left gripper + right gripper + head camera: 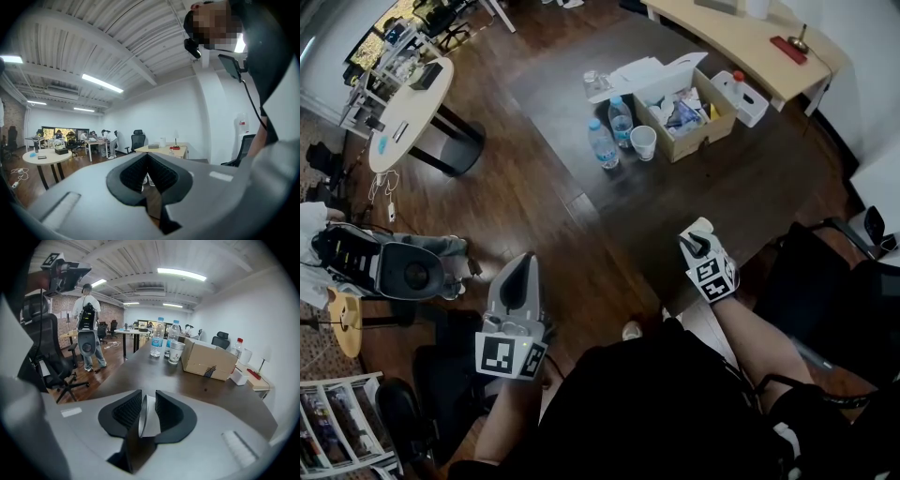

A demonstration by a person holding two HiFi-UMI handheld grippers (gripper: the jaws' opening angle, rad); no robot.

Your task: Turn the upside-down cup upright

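A white paper cup [150, 420] sits between the fingers of my right gripper [148, 397], its rim edge beside the left pad. The jaws stand a little apart around it, and I see no pad pressing on it. From the head view the cup [701, 225] is a small cream shape at the tip of the right gripper [697, 236], over the near edge of the dark table [750, 187]. I cannot tell which way up the cup is. My left gripper [518, 272] is held off the table at the left, shut and empty, pointing level across the room [148, 157].
At the back of the table are two water bottles [602, 143], a stack of upright paper cups [643, 142] and an open cardboard box [686, 117]. A black office chair [844, 272] stands to my right, and a round white table [408, 112] at the far left.
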